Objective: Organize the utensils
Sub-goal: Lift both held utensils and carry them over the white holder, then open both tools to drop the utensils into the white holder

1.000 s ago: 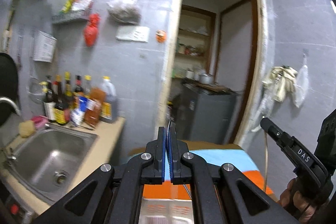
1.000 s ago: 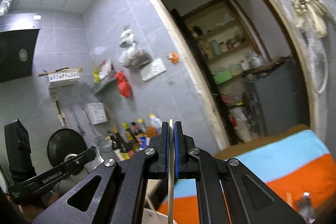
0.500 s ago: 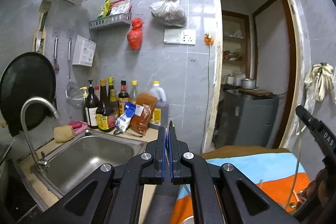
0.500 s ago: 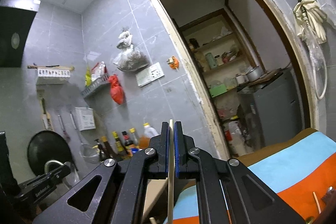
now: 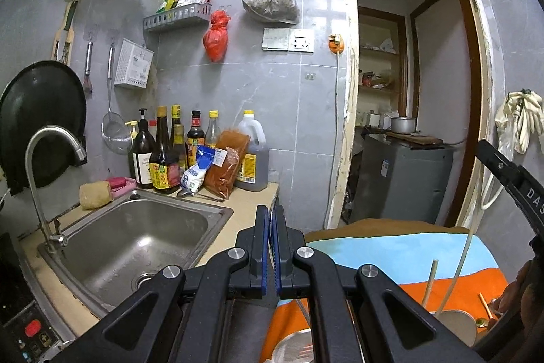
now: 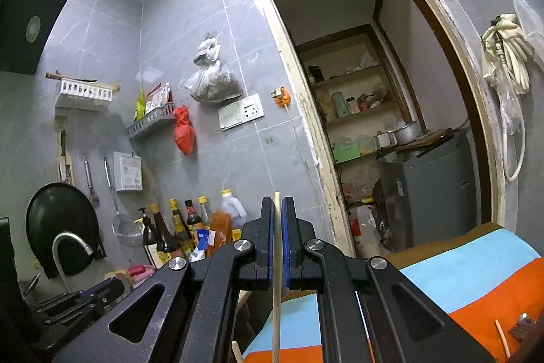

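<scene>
The right gripper (image 6: 278, 247) jaws clamp a pale chopstick (image 6: 276, 312): light, stiff, smooth, likely to pivot, so grip mid-shaft. The left gripper (image 5: 271, 256) jaws grasp a thin metal utensil (image 5: 302, 308).

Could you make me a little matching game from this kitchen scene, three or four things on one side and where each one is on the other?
Things:
1. chopstick
2. red bag
3. sponge
4. metal pot

Places:
A. on the counter beside the sink
B. hanging on the tiled wall
C. clamped in the right gripper
D. in the back room, past the doorway

Pairs: 1-C, 2-B, 3-A, 4-D
</scene>
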The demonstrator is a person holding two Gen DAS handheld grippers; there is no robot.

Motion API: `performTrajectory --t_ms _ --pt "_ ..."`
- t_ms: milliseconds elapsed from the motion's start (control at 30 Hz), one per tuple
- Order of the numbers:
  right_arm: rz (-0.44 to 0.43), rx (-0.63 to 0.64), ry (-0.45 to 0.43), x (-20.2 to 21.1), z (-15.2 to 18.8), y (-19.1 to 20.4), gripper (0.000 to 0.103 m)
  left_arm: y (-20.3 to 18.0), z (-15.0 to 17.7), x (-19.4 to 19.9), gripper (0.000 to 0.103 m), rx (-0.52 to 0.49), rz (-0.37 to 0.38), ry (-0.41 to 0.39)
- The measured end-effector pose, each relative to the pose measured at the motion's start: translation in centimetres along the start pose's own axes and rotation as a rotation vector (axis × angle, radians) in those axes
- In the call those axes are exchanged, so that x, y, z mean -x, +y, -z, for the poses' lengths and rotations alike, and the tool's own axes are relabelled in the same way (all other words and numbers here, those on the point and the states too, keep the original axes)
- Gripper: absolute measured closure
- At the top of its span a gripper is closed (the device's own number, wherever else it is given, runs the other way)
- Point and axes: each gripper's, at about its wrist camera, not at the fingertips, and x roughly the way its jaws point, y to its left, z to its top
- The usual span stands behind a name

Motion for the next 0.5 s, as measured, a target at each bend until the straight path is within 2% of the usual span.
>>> performTrajectory --t_ms 200,367,433,500 --pt "0.004 0.008 0.083 0.2 0.6 -0.6 0.099 -0.3 0.1 0.1 0.1 -0.041 -0.001 -0.007" --pt "-0.025 0.016 0.17 0.6 1.3 -1.2 0.098 -0.1 0.3 -0.6 0.098 -0.03 0.069 0.094" --pt "-0.032 0.014 0.195 0.9 1.4 -1.6 0.095 0.3 0.5 -0.8 0.098 0.01 0.117 0.147" --pt "-0.034 0.01 0.211 1.1 1.6 -1.8 0.081 0.6 0.8 -1.1 0.096 0.048 0.156 0.198"
